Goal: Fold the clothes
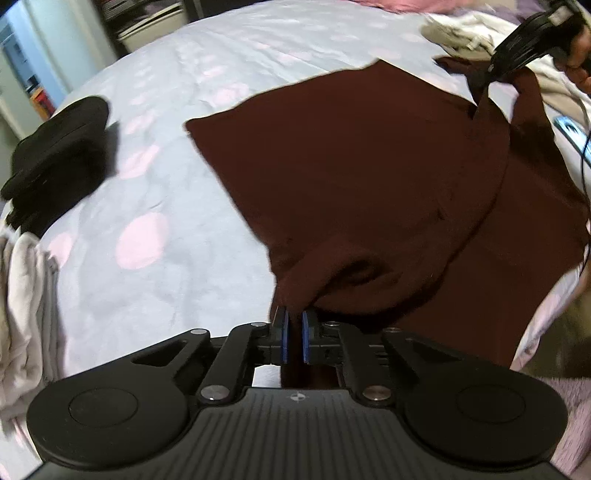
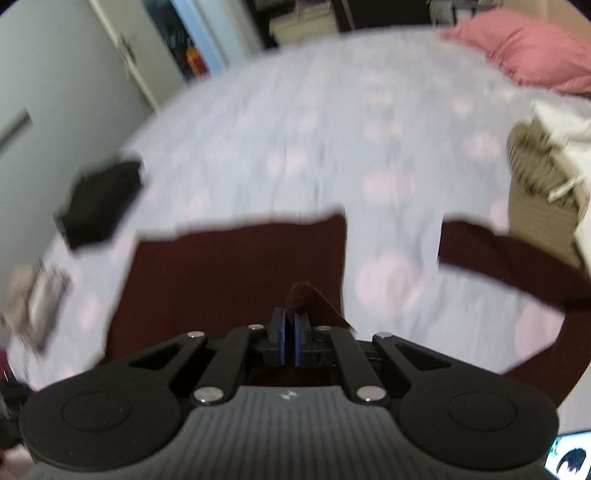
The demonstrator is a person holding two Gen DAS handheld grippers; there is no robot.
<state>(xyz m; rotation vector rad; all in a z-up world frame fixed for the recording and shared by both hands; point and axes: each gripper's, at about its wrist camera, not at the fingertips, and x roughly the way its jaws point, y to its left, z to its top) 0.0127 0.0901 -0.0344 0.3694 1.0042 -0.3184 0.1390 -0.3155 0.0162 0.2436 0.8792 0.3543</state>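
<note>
A dark maroon garment (image 1: pixel 369 177) lies spread on the bed sheet (image 1: pixel 177 258), which is pale blue with pink dots. My left gripper (image 1: pixel 294 323) is shut on the garment's near edge, where the cloth bunches up between the blue pads. At the far right of the left wrist view, my right gripper (image 1: pixel 487 75) pinches another part of the garment and holds it raised off the bed. The right wrist view is blurred. It shows the right gripper (image 2: pixel 290 323) shut on a small maroon fold, with the garment's body (image 2: pixel 229 277) below and a sleeve (image 2: pixel 517 266) stretched to the right.
A folded black garment (image 1: pixel 55 155) (image 2: pixel 99 206) rests near the bed's left edge. Pale grey clothes (image 1: pixel 22 314) hang at the near left. A beige and white pile (image 1: pixel 461 33) (image 2: pixel 543 192) and a pink pillow (image 2: pixel 528 51) lie at the far right. A lit screen (image 1: pixel 570 129) sits beside the garment.
</note>
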